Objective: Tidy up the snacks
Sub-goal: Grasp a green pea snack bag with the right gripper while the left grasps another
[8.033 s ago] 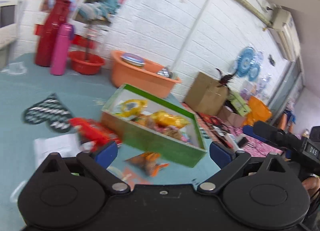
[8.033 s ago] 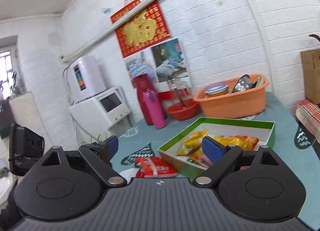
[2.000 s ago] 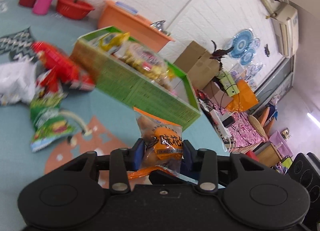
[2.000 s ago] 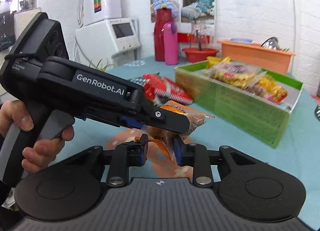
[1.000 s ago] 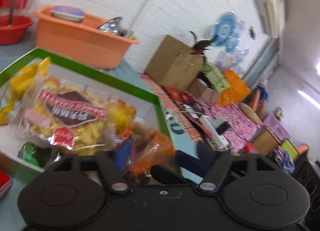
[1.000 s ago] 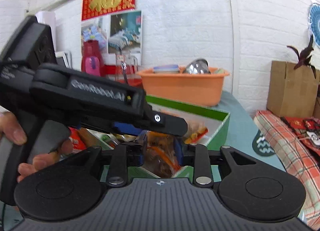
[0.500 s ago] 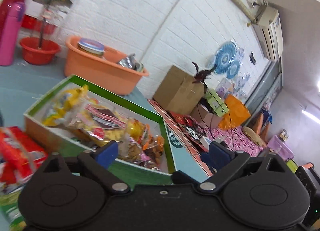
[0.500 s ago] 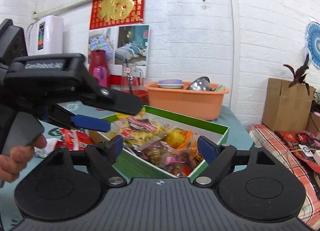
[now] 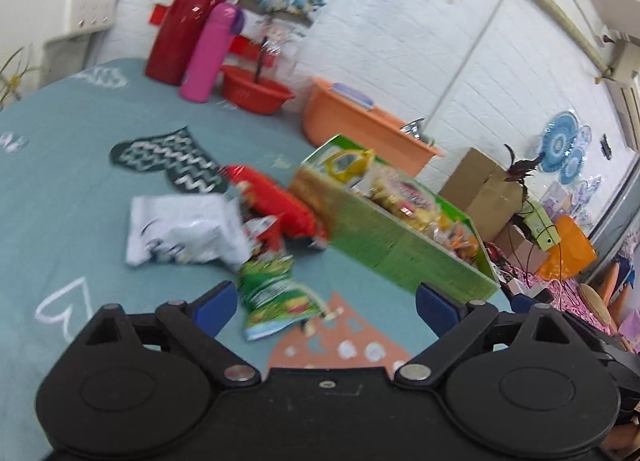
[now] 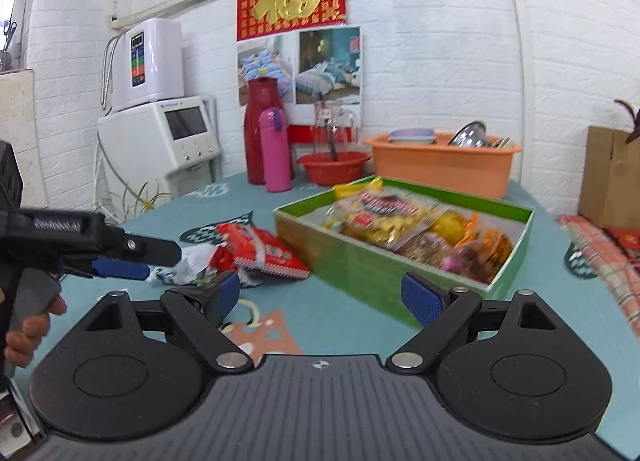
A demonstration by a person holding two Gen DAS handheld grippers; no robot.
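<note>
Now both sets of tongs stood spread wide with nothing between their pads. The left tongs [image 9: 322, 307] framed a green snack bag [image 9: 276, 297] lying on the counter [image 9: 68, 165] just ahead of them, low in the centre of the frame. The right tongs [image 10: 320, 295], whose jaws had just been opening, hung empty at the bottom centre of their view, pointed at the near wall of the green box [image 10: 404, 249].

By the look of it the sorting was partly done. The box, at the right of centre, already held several packets: a big yellow bag on top and orange and brownish ones toward its right end. Still loose on the counter, left of the box, were a red packet [image 9: 276, 201] touching the box's near corner, a white bag [image 9: 184, 229] beside it, a smaller red wrapper between them, and the green bag.

Room looked fair. The box seemed full in the middle, with white floor showing only along its far side. Beyond the box's right end the counter appeared to stop at once, while bare counter ran wide toward the left of the frame.
</note>
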